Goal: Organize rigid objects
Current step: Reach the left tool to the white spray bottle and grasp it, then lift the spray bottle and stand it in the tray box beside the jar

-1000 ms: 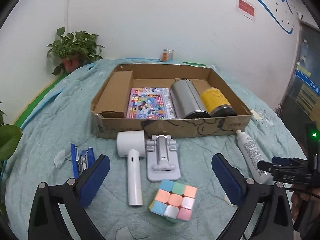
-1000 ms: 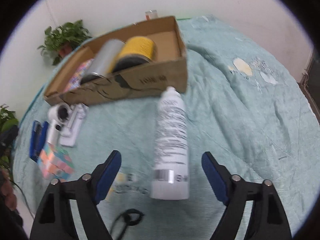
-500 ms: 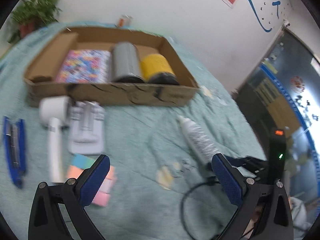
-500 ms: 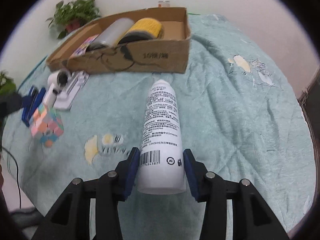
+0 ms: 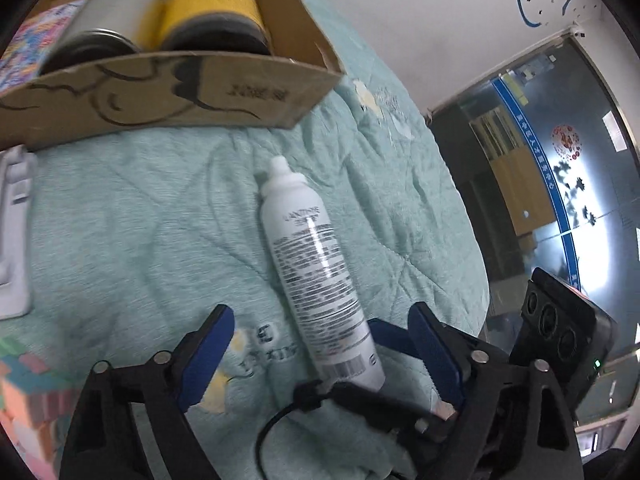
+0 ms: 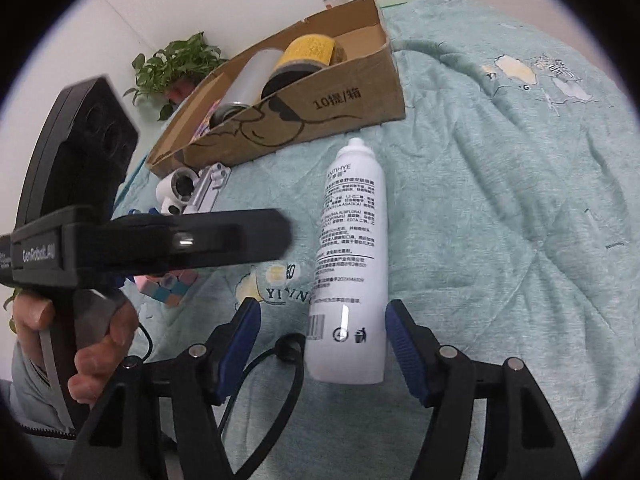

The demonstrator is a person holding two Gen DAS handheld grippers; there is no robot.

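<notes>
Lying between both unclenched tongs, left (image 5: 320,356) closing, right (image 6: 322,342) opening: white spray bottle (image 6: 352,264).

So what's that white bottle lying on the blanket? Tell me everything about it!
The white bottle is a tall, smooth spray can with a rounded white cap, black small print and a barcode near its flat bottom. It lies on its side on the green blanket, cap pointing toward the cardboard box. Its bottom end sits between the fingers of the right gripper, which are opening and not pressing it.

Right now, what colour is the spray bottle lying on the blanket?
White with black print, clearest in the right wrist view: spray bottle.
</notes>
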